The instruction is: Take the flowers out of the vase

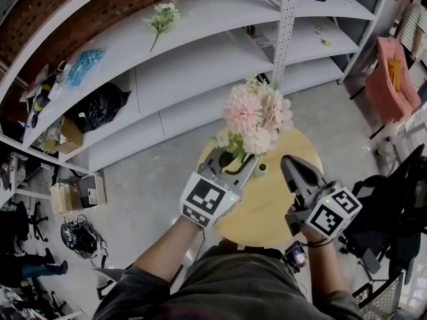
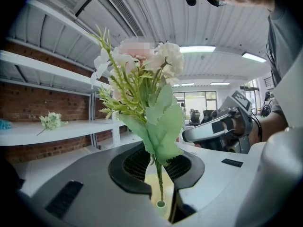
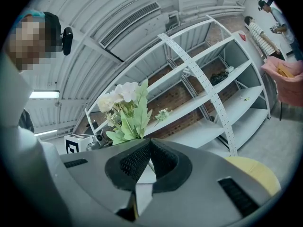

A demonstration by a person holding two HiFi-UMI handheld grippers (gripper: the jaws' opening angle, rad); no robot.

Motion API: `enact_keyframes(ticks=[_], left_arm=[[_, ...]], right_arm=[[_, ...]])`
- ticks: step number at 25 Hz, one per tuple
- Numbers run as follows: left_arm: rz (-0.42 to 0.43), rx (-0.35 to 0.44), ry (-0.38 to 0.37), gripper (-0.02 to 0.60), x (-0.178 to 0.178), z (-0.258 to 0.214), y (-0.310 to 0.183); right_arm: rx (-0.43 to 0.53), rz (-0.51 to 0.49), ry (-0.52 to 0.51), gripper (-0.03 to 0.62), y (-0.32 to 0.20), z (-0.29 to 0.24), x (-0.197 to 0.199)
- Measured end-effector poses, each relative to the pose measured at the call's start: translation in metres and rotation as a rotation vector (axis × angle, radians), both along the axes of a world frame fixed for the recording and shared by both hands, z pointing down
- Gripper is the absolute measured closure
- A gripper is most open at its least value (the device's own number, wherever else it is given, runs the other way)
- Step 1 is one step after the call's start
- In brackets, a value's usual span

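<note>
A bunch of pink and cream flowers point(image 1: 257, 112) with green leaves stands upright over the round yellow table point(image 1: 267, 205). My left gripper point(image 1: 233, 159) is shut on its thin green stem point(image 2: 157, 171), low under the leaves. A small green vase point(image 1: 261, 169) stands on the table just right of that gripper's tip, apart from the bunch. My right gripper point(image 1: 288, 162) hovers over the table's right side, shut with nothing in it, pads meeting at the tips point(image 3: 150, 145). In the right gripper view the flowers point(image 3: 125, 103) show to the left, beyond its jaws.
White shelving point(image 1: 200, 65) runs behind the table; another flower sprig point(image 1: 162, 17) lies on its top shelf. Bags and boxes point(image 1: 93, 105) crowd its left end. A pink chair point(image 1: 390, 79) stands far right and a black chair point(image 1: 393, 212) is close beside the table.
</note>
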State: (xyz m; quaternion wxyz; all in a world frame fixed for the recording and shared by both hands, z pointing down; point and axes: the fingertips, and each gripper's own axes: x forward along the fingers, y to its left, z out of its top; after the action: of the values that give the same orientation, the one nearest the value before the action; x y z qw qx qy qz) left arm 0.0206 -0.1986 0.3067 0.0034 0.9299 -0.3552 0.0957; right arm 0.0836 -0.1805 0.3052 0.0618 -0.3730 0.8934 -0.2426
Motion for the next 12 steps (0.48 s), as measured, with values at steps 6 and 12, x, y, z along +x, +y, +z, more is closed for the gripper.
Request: enact_keyframes(ticks=[6, 12], left_arm=[[0.004, -0.006, 0.001, 0.511, 0.0007, -0.0003, 0.0004], [-0.002, -0.005, 0.002, 0.511, 0.0018, -0.0014, 0.0005]], right_arm=[[0.000, -0.007, 0.005, 0.580, -0.0004, -0.0035, -0.0022], [-0.001, -0.013, 0.009, 0.580, -0.0005, -0.0037, 0.0000]])
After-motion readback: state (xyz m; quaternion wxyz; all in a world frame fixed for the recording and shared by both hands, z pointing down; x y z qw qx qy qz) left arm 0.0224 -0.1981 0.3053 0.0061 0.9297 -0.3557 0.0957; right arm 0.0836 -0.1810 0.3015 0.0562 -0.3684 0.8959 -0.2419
